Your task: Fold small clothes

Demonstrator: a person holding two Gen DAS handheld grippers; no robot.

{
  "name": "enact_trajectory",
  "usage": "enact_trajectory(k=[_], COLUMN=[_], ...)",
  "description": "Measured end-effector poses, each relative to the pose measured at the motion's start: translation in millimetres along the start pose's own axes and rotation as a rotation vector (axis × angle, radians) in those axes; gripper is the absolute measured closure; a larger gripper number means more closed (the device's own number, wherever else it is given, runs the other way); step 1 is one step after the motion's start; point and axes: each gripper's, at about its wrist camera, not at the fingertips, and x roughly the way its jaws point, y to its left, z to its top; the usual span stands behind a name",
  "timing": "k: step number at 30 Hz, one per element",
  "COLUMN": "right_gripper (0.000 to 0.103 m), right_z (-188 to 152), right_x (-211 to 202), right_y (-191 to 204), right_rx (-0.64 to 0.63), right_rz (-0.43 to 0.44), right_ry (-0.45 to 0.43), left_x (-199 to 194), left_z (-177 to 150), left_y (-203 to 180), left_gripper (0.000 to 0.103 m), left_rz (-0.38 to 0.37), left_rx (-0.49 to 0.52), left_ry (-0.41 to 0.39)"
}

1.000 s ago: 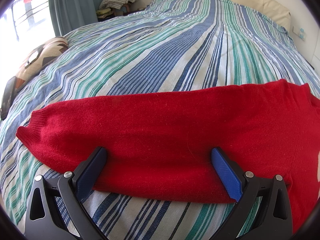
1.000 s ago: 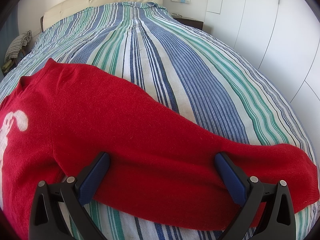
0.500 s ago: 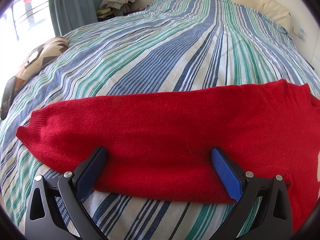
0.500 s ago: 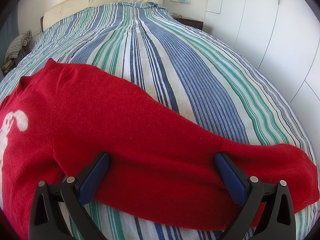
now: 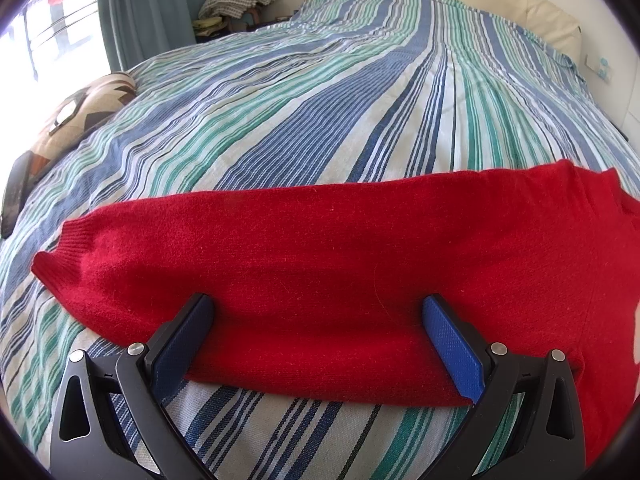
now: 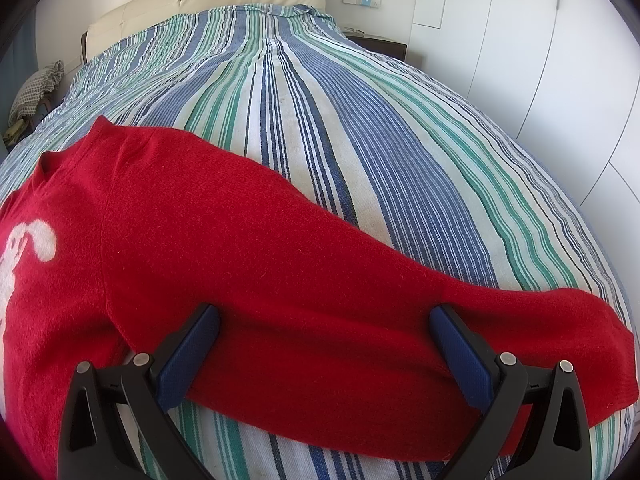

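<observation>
Here, in the left wrist view, the left claw point(image 5: 318, 340) stands wide open, its two blue pads on either side of one sleeve of the small red knitted sweater point(image 5: 340, 256), gripping nothing. The sweater lies flat on the bed with the blue, green and white striped cover point(image 5: 320, 100). Compared with the pictures before, nothing has moved.

In the right wrist view, the right claw point(image 6: 324, 350) is equally open around the other sleeve point(image 6: 360, 300), also without hold. So the folding has probably not started; closing on the sleeves seems the next step.
</observation>
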Motion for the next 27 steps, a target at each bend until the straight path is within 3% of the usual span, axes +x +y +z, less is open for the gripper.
enact_trajectory(k=[27], right_gripper=[0.000], right_z=[0.3], right_x=[-0.4], right_y=[0.2], right_rx=[-0.001], right_rz=[-0.001], right_ry=[0.000], left_x=[-0.2], left_z=[0.0], left_y=[-2.1], left_gripper=[0.000], left_rz=[0.006], left_rx=[0.005], left_ry=[0.001])
